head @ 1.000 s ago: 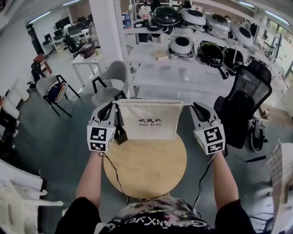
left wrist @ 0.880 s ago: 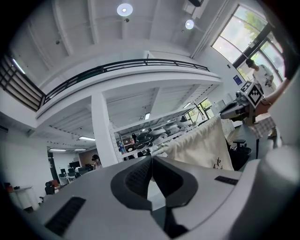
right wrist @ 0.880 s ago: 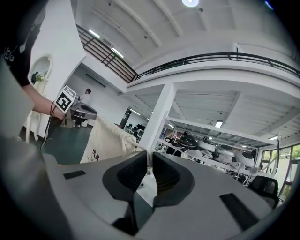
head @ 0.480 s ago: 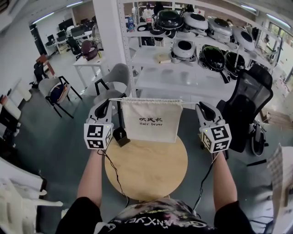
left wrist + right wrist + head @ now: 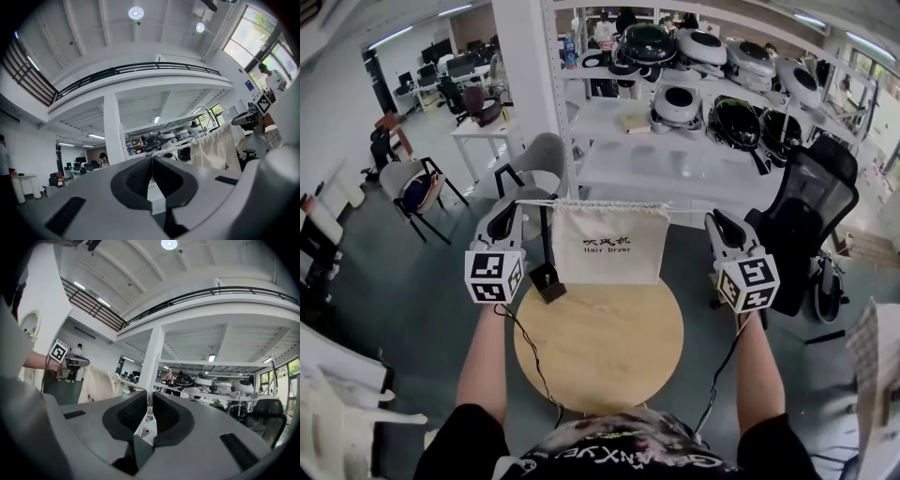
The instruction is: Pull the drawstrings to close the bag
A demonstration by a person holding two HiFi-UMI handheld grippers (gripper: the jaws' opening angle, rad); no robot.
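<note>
Cream cloth bag [image 5: 609,246], puckered top (cord [image 5: 534,202] taut), round wooden table [image 5: 600,349]

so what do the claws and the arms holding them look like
The left claw and right claw are pale grey plastic shells with dark ribbed pads. Each carries a white cube printed with black square markers and trails a thin black cable. The person wears a black short-sleeved top.

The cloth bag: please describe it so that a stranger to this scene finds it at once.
Find the round wooden table before the person. Above its far edge a cream cloth bag hangs by its drawstring between the left gripper and the right gripper. Only it bears the dark print Hair Dryer.
</note>
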